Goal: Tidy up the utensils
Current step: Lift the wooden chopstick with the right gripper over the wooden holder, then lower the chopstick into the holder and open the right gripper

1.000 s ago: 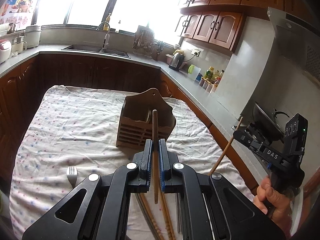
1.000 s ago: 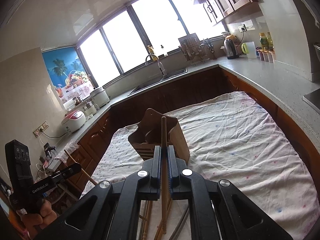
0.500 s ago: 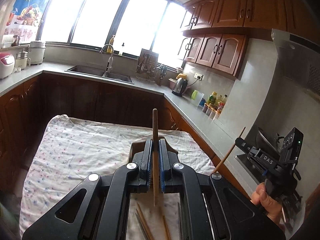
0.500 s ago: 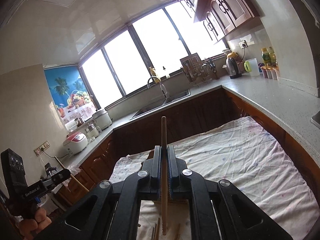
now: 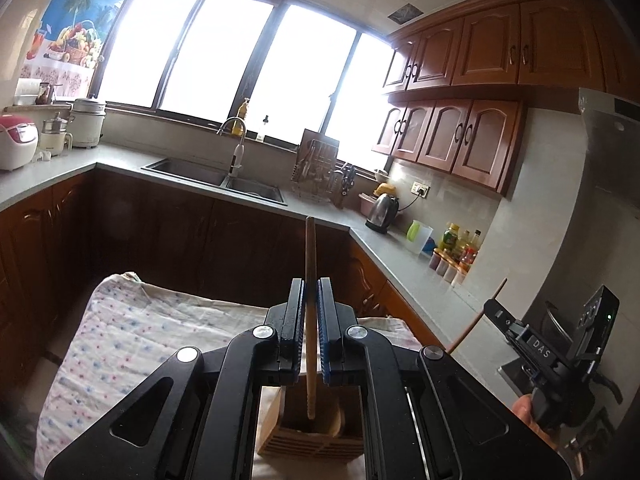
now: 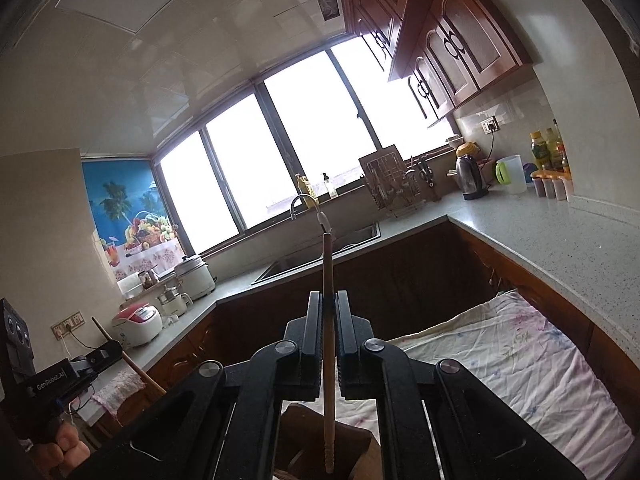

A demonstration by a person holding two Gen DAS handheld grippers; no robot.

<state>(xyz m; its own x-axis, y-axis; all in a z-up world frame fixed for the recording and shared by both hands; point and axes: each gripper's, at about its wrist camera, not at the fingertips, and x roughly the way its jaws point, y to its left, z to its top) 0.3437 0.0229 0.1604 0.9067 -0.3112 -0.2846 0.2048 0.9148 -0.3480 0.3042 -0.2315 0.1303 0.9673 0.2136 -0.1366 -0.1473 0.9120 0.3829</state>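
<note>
Left wrist view shows my left gripper point(image 5: 311, 336) with its jaws clamped on a wooden chopstick point(image 5: 310, 320) held nearly upright, its lower tip hanging over the open top of the wooden utensil holder point(image 5: 312, 436). Right wrist view shows the right gripper point(image 6: 329, 344) with jaws clamped on a second chopstick point(image 6: 329, 352), its tip also above the holder's back panel point(image 6: 320, 432).

My worry is the thin grip: each stick is pinched at one spot, so it could pivot and swing off line. If I let go with a tip over the rim instead of a compartment, it may bounce onto the cloth. Both sticks heading for one holder could also knock together.

Beyond that, the tabletop point(image 5: 140, 332) wears a floral cloth, ringed by a grey counter point(image 5: 400, 248), sink point(image 5: 216, 178) and bright windows.
</note>
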